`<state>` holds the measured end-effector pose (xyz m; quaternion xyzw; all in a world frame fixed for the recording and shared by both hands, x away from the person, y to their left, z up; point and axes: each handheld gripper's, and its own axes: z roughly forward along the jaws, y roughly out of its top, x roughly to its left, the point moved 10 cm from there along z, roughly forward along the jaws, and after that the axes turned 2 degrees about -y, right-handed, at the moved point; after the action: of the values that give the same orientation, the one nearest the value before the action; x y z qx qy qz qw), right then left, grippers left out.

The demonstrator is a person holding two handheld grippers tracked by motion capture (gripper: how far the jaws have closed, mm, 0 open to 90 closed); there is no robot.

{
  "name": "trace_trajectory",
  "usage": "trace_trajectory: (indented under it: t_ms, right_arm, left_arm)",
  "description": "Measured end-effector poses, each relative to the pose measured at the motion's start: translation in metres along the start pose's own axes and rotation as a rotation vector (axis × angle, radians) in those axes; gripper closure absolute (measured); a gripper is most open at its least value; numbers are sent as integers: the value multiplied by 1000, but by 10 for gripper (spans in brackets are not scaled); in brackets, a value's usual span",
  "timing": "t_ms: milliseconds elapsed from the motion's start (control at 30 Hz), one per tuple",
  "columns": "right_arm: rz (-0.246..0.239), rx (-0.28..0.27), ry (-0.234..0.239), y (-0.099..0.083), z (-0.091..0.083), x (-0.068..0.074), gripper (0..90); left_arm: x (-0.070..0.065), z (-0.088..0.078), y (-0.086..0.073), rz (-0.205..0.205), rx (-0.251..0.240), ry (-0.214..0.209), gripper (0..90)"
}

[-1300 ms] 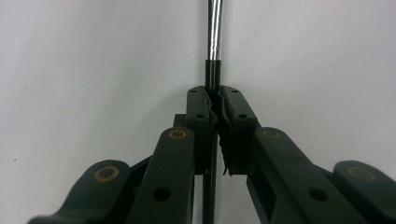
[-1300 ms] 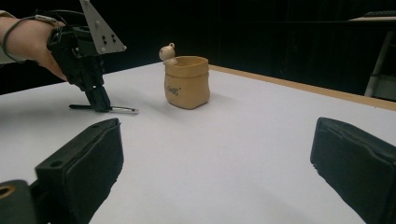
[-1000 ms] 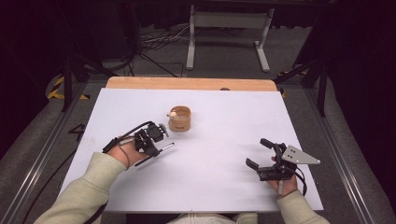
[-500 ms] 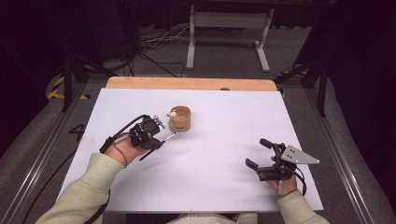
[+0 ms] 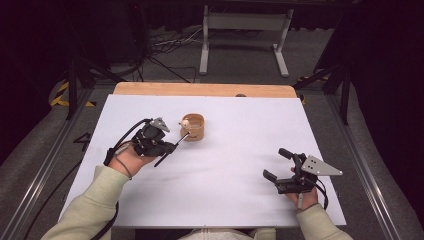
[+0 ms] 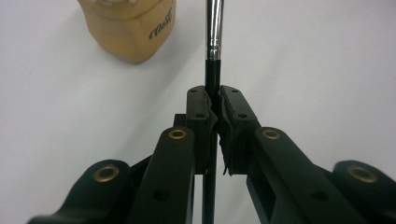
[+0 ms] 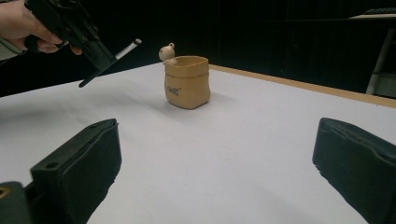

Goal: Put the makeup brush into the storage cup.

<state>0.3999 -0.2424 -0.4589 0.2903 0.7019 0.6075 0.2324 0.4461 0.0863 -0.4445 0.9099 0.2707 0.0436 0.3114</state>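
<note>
The left gripper point(image 5: 167, 148) is clamped on a thin black pen point(image 6: 212, 70) with a silver upper section, its pads pinching the dark shaft; the pen runs straight out past the jaw tips, and its silver end stands near the rim of the tan sack-shaped pot point(image 5: 193, 127), just ahead and a little to one side, not touching it. A small bear figure point(image 7: 166, 52) peeks over that rim. The right gripper point(image 5: 279, 163) rests well apart, jaws spread wide with nothing between them, bare white table point(image 5: 240, 165) lying open ahead of it up to the pot. Its hand sits close to the table's near edge.
</note>
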Motion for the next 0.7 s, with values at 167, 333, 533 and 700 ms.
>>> trace_trajectory:
  t_ms: [167,333,533,700]
  right_arm:
    - [3,1,3,0,0,0,18]
    - [3,1,2,0,0,0,18]
    - [4,0,2,0,0,0,17]
    - [4,1,3,0,0,0,17]
  left_arm:
    - [-4,-5,7,1,-59,-8,828]
    - [-7,-8,13,11,-121,-20,828]
    - [-11,-10,20,22,-213,-38,828]
    - [-10,-10,23,28,-259,-25,828]
